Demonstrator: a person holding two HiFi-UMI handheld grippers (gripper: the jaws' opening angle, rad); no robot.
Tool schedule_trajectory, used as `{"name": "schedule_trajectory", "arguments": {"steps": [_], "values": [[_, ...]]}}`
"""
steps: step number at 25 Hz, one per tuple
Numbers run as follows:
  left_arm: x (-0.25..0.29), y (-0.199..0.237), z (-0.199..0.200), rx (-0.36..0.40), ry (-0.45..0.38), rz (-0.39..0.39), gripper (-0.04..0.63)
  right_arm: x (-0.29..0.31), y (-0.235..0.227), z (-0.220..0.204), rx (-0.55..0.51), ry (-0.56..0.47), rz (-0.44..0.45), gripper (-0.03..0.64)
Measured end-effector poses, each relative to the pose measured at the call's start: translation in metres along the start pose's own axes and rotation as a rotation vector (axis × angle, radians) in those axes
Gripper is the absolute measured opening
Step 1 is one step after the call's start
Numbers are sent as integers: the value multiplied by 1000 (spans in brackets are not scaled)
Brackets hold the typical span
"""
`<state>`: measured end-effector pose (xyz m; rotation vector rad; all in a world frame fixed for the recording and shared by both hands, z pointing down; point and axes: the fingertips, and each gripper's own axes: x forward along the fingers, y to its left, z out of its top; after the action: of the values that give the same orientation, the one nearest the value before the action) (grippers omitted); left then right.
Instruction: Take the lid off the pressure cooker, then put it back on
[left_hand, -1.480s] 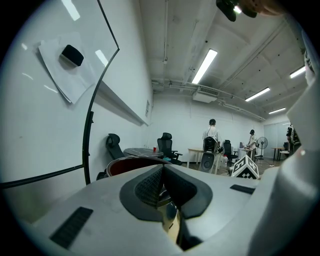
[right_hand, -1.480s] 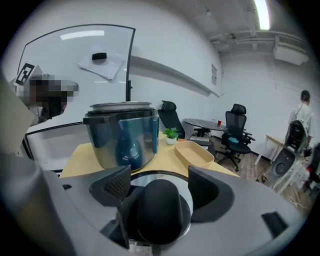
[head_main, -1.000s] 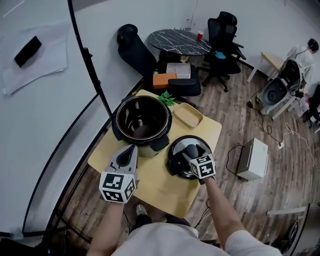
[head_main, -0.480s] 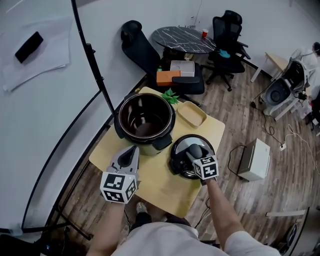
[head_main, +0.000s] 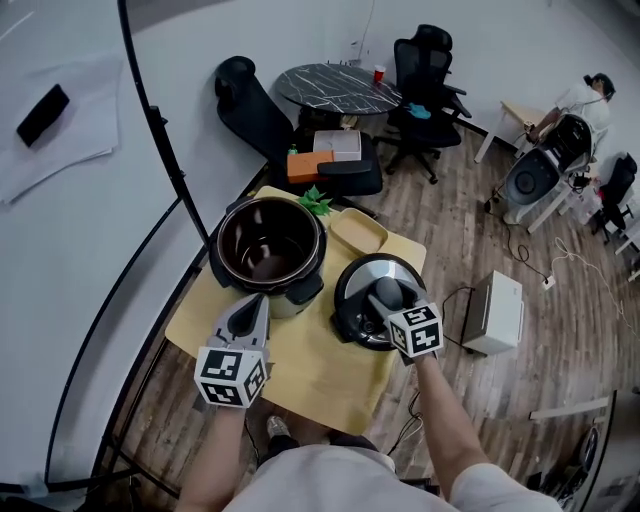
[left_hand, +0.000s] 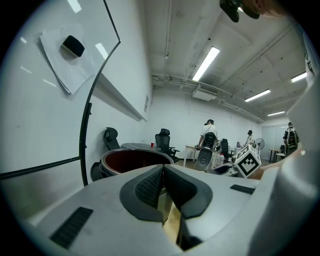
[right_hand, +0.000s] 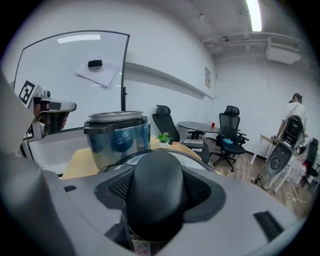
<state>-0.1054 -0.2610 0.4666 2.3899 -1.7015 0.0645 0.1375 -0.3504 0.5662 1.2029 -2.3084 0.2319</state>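
Head view: table (head_main: 310, 375) is bare along its near edge. Open pressure cooker (head_main: 268, 245) sits back-left, with tray (head_main: 358, 230) and plant (head_main: 315, 200) behind it. Lid (head_main: 350, 290) is just right of the cooker, by the table's right edge. Right gripper (head_main: 385, 297) is clamped on the lid's knob (right_hand: 155, 185). Left gripper (head_main: 253, 308) has its jaws together, empty, just in front of the cooker.
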Motion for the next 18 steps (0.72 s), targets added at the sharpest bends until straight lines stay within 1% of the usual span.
{"name": "schedule_trajectory", "arguments": {"steps": [5,10,14,18], "values": [[8,-10,18,13,-42,-35,14,-31,-19,43,17,-86,-59,276],[10,-14,39,31,-83,-49,14,-59,-32,95,17,-171,-100,276],[5,-8,51,38,-108,-37,14,-73,-27,134,-3,-233,-95,276],[-4,2,55,36,-121,-15,14,-68,-11,158,-6,-260,-60,276]]}}
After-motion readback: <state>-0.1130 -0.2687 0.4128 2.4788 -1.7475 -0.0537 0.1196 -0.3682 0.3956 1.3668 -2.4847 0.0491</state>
